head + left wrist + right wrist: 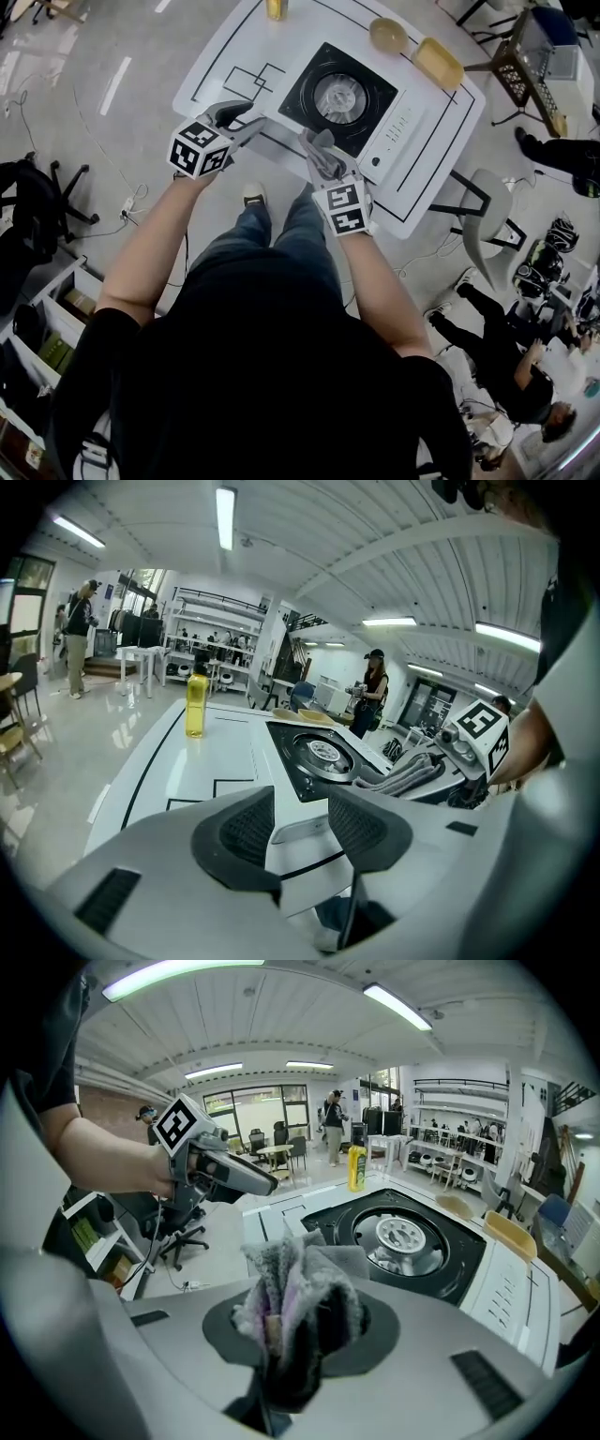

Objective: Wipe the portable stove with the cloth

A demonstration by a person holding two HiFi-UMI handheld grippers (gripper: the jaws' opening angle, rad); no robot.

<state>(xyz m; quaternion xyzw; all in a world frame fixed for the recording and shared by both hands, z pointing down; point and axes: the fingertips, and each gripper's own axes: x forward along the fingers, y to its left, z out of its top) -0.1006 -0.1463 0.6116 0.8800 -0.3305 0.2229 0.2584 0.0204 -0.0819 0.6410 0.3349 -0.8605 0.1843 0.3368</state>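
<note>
The right tool clamps the bunched cloth at the near edge of the portable stove. It is best to press it flat, then sweep evenly. The left tool stands open, empty.

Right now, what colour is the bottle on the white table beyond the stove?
Yellow. The tall yellow bottle shows best in the left gripper view.

Black shirt, blue jeans; left tool and right tool grey.

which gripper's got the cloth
The right gripper: its jaws are shut on the bunched grey cloth. The left gripper has its jaws apart with nothing between them.
</note>
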